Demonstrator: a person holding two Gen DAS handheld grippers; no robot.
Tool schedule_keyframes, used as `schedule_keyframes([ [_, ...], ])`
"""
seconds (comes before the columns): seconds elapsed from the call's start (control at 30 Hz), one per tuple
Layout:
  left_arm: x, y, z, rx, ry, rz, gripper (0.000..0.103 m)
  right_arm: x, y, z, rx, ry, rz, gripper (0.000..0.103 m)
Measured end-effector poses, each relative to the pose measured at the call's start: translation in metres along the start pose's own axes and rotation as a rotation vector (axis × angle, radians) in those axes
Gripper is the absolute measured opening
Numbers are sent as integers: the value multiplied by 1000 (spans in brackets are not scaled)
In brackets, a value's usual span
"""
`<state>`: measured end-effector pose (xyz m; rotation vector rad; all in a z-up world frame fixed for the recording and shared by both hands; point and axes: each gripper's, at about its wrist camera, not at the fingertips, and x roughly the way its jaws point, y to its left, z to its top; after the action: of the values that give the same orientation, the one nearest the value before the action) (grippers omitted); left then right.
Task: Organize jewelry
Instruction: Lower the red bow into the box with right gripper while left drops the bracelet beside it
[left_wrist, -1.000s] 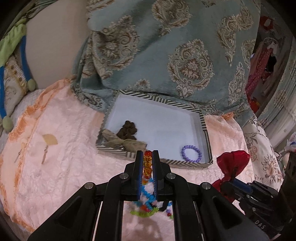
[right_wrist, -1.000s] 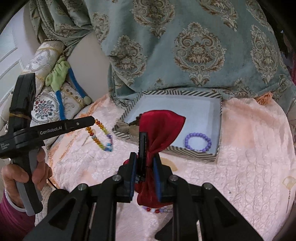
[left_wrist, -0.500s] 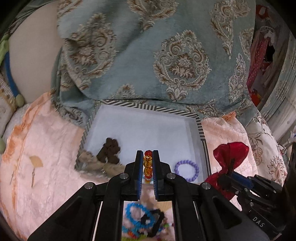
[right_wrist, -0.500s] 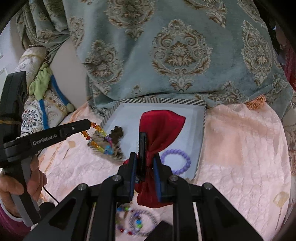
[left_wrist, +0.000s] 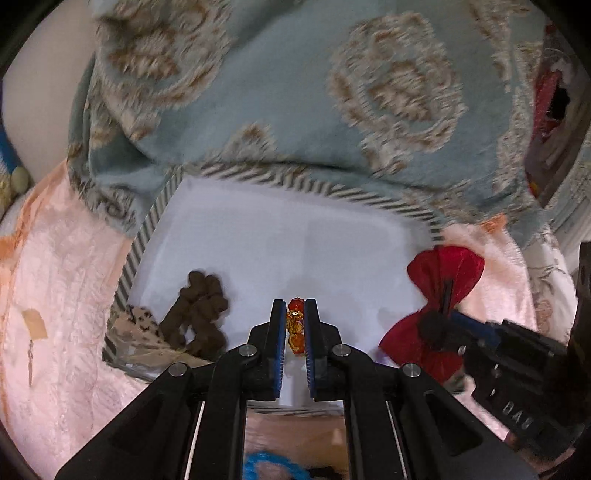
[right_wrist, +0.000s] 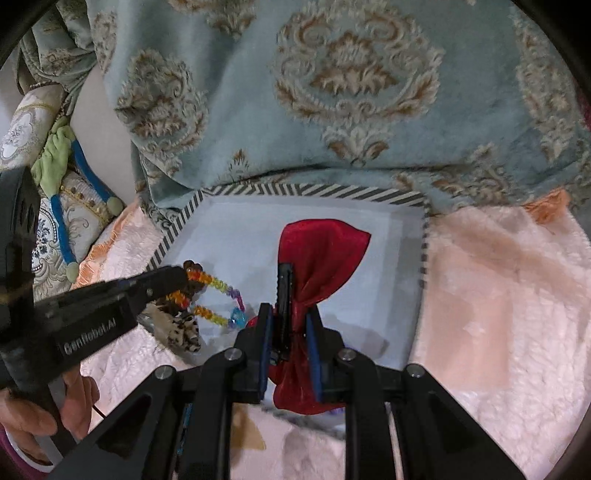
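Both grippers have moved forward over the white shallow tray with striped rim since a second ago, so drop-off looks imminent. Right gripper is clamped on the red satin hair bow on a black clip, held above the tray floor. Left gripper is pinched on the rainbow faceted-bead bracelet, dangling over the tray's near-left corner beside the brown scrunchie. Peach quilted bedspread underneath, teal damask cushion behind; left view motion-blurred.
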<state>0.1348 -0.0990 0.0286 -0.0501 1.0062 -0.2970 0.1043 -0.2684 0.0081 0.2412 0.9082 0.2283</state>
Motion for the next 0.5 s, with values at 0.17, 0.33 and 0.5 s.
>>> schedule_keyframes([
  [0.17, 14, 21, -10, -27, 20, 48, 0, 38, -4, 4, -5, 57, -9, 17],
  [0.33, 10, 26, -15, -44, 4, 47, 0, 57, -19, 4, 42, 86, -53, 29],
  [0.5, 5, 28, -23, -55, 13, 48, 16, 35, -24, -4, 92, 59, -24, 38],
])
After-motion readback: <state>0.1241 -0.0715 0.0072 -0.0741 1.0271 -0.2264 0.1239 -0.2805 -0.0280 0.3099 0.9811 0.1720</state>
